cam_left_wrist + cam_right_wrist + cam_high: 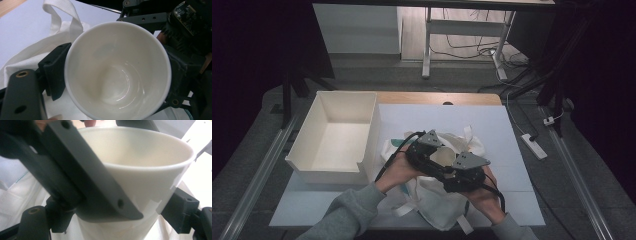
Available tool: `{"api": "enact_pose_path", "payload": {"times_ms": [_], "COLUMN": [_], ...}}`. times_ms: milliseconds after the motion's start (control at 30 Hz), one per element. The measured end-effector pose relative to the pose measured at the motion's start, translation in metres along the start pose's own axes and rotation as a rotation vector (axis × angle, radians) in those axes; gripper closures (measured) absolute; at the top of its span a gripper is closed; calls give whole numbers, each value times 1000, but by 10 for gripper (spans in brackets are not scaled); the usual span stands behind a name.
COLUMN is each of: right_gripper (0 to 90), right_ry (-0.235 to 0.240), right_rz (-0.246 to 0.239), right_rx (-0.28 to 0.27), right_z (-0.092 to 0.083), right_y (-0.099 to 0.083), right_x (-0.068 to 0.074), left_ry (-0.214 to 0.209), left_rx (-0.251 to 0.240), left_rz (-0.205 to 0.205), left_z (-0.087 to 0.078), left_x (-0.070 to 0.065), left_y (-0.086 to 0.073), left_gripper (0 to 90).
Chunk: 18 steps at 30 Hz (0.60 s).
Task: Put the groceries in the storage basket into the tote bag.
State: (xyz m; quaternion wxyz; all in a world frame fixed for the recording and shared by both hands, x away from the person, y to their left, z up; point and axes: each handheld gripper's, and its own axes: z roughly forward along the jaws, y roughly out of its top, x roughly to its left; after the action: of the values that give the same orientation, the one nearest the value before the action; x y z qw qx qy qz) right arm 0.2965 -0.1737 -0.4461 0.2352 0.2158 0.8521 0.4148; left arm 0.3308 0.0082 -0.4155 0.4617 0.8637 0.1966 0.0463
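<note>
White sheeting covers most of the surface point(512, 200), with a strip of bare wood along its far edge; a cream open box point(334, 137) stands at the left, and a pale cloth bag point(437, 205) with strap handles lies in the middle. Beyond, the floor carries desk legs, loose cables and a power strip point(533, 145). From the high view, the left tongs point(424, 150) and right tongs point(462, 172) meet over the bag, each in a grey-sleeved hand, and hide most of the white cup point(443, 156) between them. The left gripper view looks straight into the empty cup point(117, 70), whose wall sits gripped between that tool's jaws. The right gripper view shows the cup's outer wall point(140, 177) between its own widely spread jaws; whether these press it I cannot tell.
</note>
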Motion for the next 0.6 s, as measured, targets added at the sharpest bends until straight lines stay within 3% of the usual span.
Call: {"api": "enact_pose_path", "payload": {"times_ms": [100, 167, 300, 600], "right_gripper": [220, 220, 220, 219], "right_ry": [-2, -5, -4, -11], "right_rz": [-3, -1, 19, 45], "right_rx": [12, 16, 13, 7], "right_z": [1, 1, 1, -5], "right_y": [-2, -4, -7, -12], "right_x": [0, -1, -5, -10], "left_ry": [10, -4, 14, 112], "left_rx": [-36, -58, -89, -120], "left_rz": [-3, -6, -11, -83], "left_z": [-9, -17, -33, -72], "left_x": [0, 1, 3, 24], "left_y": [0, 0, -2, -17], "left_gripper": [118, 117, 115, 132]}}
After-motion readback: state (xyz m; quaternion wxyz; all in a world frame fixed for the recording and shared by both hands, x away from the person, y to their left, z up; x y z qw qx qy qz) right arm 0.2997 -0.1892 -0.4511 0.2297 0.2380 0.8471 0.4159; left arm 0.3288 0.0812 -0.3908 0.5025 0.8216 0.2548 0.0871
